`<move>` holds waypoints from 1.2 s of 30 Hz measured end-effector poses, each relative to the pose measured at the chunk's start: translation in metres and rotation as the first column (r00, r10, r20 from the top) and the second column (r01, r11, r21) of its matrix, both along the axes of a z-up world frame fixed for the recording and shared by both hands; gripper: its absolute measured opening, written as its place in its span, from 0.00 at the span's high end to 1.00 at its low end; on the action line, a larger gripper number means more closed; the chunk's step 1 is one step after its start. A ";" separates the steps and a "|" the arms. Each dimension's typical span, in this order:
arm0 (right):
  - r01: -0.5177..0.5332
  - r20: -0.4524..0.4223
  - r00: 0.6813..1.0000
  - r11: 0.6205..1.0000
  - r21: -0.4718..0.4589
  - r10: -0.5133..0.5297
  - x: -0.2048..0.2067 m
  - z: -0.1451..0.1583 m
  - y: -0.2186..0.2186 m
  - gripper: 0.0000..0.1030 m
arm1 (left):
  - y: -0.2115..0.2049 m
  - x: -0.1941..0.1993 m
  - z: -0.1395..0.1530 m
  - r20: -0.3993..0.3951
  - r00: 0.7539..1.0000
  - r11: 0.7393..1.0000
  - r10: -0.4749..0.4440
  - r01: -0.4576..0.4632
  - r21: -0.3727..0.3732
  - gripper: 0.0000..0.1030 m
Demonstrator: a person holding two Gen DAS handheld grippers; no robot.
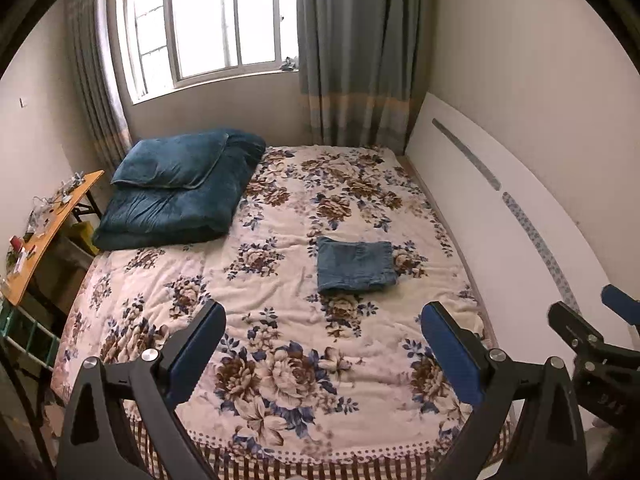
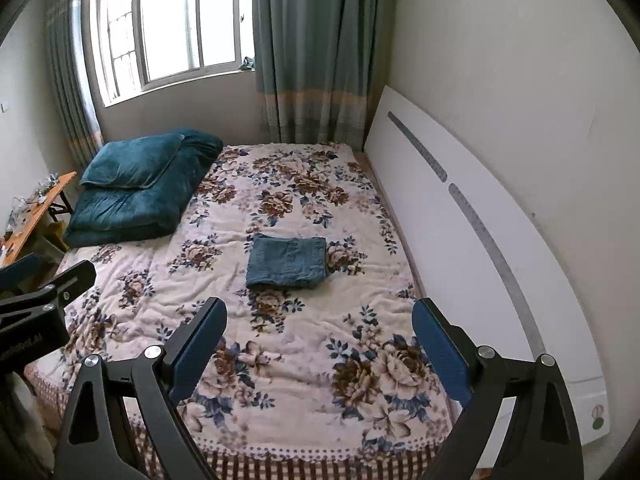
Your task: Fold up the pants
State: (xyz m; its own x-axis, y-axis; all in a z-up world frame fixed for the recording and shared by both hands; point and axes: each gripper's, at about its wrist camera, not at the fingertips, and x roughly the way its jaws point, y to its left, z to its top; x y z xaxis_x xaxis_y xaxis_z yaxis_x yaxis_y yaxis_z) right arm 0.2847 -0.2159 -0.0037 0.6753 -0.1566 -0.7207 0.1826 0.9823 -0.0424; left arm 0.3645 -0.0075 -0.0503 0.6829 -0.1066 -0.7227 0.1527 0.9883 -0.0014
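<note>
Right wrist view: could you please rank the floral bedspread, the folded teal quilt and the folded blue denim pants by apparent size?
1. Floral bedspread, largest.
2. Folded teal quilt.
3. Folded blue denim pants, smallest, though they lie nearer the camera than the quilt.

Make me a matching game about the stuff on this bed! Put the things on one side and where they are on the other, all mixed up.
Things:
1. folded jeans
2. teal pillow
3. window
4. wooden side table

Places:
A. on top of the folded teal quilt
B. off the left side of the bed
C. on the flowery bedspread, near the middle
D. in the far wall, between the curtains

Pairs: 1-C, 2-A, 3-D, 4-B
</note>
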 end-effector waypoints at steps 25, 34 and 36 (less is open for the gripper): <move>-0.092 -0.035 0.995 0.995 0.050 0.094 -0.032 0.051 -0.016 0.06 | -0.007 -0.047 0.039 -0.034 0.993 0.993 0.116 -0.115 0.021 0.03; -0.103 -0.060 0.993 0.994 0.041 0.105 -0.043 0.038 -0.029 0.06 | -0.010 -0.064 0.038 -0.010 0.988 0.986 0.156 -0.156 0.053 0.03; -0.103 -0.068 0.992 0.994 0.038 0.105 -0.044 0.035 -0.031 0.06 | -0.010 -0.069 0.035 -0.014 0.987 0.986 0.160 -0.159 0.055 0.03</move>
